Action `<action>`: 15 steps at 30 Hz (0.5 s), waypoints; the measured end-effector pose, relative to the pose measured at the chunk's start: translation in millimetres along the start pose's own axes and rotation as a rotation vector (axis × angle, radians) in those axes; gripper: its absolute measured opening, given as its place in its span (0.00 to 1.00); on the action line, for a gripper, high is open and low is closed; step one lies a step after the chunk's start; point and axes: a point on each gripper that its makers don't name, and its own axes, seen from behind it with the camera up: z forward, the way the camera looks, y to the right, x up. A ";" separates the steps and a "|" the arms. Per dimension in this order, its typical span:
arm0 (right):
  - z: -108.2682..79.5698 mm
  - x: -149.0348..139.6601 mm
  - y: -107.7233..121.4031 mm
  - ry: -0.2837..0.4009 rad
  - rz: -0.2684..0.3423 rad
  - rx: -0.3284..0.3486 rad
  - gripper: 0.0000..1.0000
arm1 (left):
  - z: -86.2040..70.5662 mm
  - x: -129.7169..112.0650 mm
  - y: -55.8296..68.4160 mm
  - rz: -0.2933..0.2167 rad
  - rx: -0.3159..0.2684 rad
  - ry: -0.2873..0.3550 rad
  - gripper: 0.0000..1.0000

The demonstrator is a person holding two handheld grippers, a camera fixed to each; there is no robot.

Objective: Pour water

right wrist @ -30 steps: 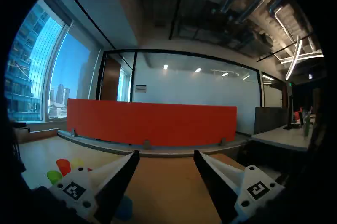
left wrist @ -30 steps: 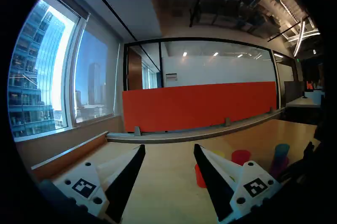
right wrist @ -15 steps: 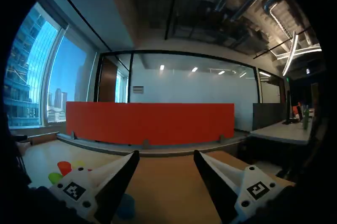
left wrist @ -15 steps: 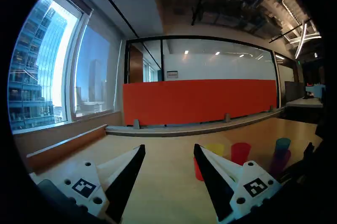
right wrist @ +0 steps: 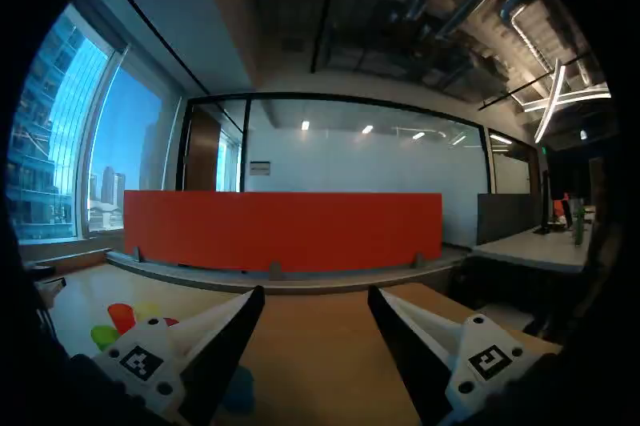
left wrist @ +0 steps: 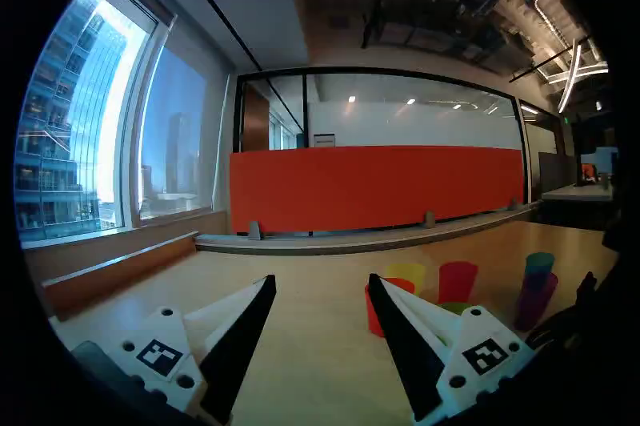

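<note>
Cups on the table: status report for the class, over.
Left claw open, empty. Right claw open, empty. Cups upright on table, untouched. No obstruction seen toward them.

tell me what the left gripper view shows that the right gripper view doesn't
Left gripper view: the left tongs, open, a purple cup with a teal cup on top, and a wooden ledge below the window.
Right gripper view: the right tongs, open, and a pale desk off to the right.
Both: the wooden table, the orange partition, the window, and a cluster of cups that includes a yellow cup and a red cup.
</note>
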 end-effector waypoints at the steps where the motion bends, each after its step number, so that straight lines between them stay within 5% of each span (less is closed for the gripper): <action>1: -0.2 0.5 0.6 0.001 0.001 -0.001 1.00 | 0.4 -1.6 -0.1 -0.002 0.000 -0.001 0.85; 15: -0.6 6.9 3.5 0.013 0.006 -0.007 1.00 | 4.3 -16.2 -2.8 -0.024 -0.005 -0.008 0.85</action>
